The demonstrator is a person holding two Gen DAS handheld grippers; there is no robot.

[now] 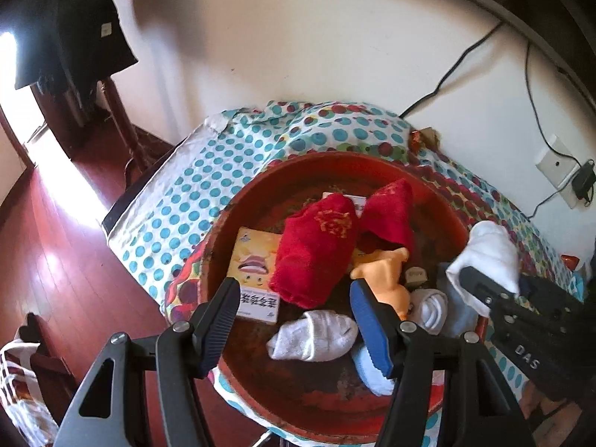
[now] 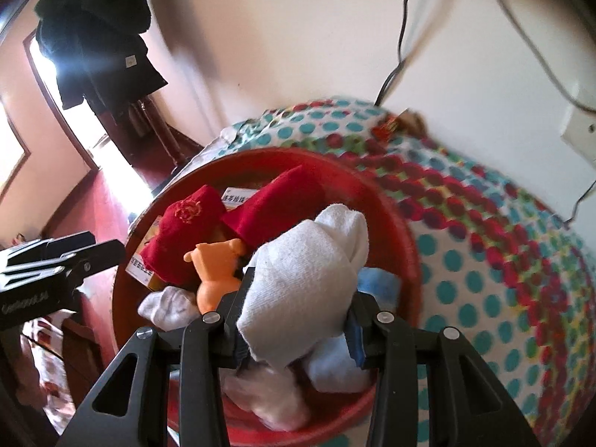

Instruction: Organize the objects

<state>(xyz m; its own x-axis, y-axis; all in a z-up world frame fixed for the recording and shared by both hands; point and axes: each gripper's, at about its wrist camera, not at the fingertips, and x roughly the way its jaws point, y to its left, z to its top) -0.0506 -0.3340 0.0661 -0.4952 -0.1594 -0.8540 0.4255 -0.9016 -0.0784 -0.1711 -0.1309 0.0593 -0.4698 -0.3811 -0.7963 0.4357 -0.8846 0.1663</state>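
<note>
While the right gripper [image 2: 298,305] pinches a rolled white sock [image 2: 309,260] between its pads and holds it above the red basin [image 1: 238,201], the left gripper [image 1: 298,320] hangs over the same basin with its fingers spread wide and nothing between them. In the left wrist view the held sock shows at the basin's right rim.

Counted inside the basin: two red socks [image 1: 316,249] with gold embroidery, lying side by side across the middle; one orange toy bear [image 1: 387,275] just right of them; two yellow printed cards or booklets, one [image 1: 253,260] under the nearer red sock and a second [image 1: 357,201] peeking out behind both. Loose white socks number at least two: one [image 1: 316,335] flat near the front, one [image 1: 432,305] rolled beside the bear. One pale blue cloth [image 1: 368,368] lies at the near right; whether it is one piece or two is hard to tell behind the finger.

The basin sits on a dotted bedspread [image 1: 208,171] against a white wall [image 1: 298,37].
</note>
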